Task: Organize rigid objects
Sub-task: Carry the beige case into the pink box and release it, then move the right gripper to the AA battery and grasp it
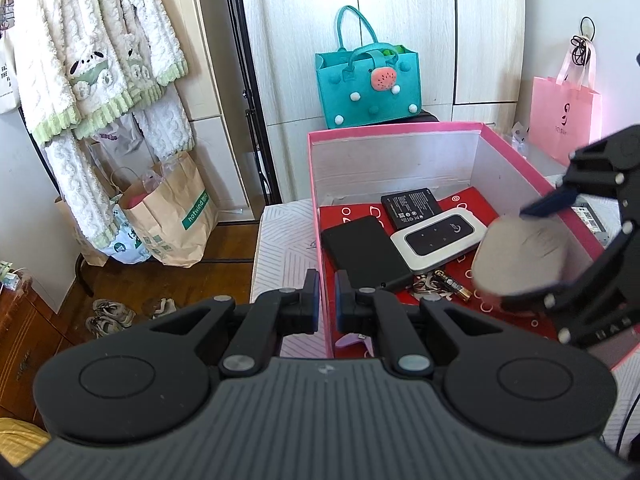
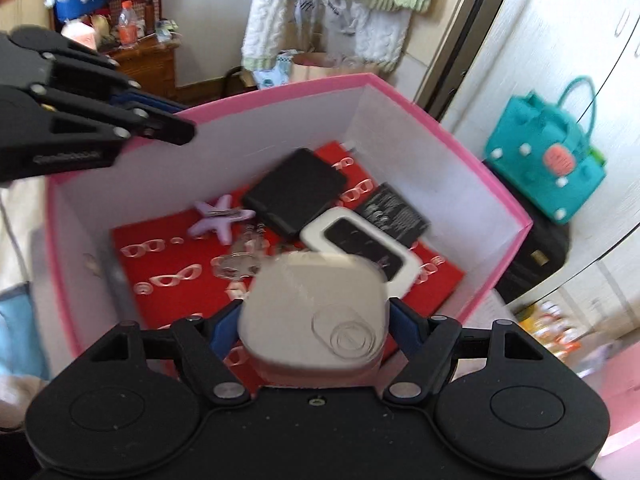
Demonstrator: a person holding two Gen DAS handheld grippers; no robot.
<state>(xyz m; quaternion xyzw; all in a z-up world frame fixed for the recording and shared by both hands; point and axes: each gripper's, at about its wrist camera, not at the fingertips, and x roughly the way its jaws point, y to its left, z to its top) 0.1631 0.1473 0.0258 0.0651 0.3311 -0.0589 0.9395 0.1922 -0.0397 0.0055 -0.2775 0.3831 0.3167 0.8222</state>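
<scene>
Appearing stiff, light and slippery, the white case (image 2: pixel 316 312) is held sidewise by the right claw (image 2: pixel 314 320) over the box (image 2: pixel 460 128); the left claw (image 1: pixel 327 300) is nearly closed, empty.

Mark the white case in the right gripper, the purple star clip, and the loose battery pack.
white case (image 2: pixel 316 312), right wrist view, middle of its top face.
purple star clip (image 2: pixel 220 220), right wrist view, star's centre.
battery pack (image 1: pixel 410 208), left wrist view, centre of its labelled face.

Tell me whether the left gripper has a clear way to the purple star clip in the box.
Probably yes: the left gripper sits at the pink box's open rim, nearly shut and empty, the purple star clip uncovered below.
</scene>
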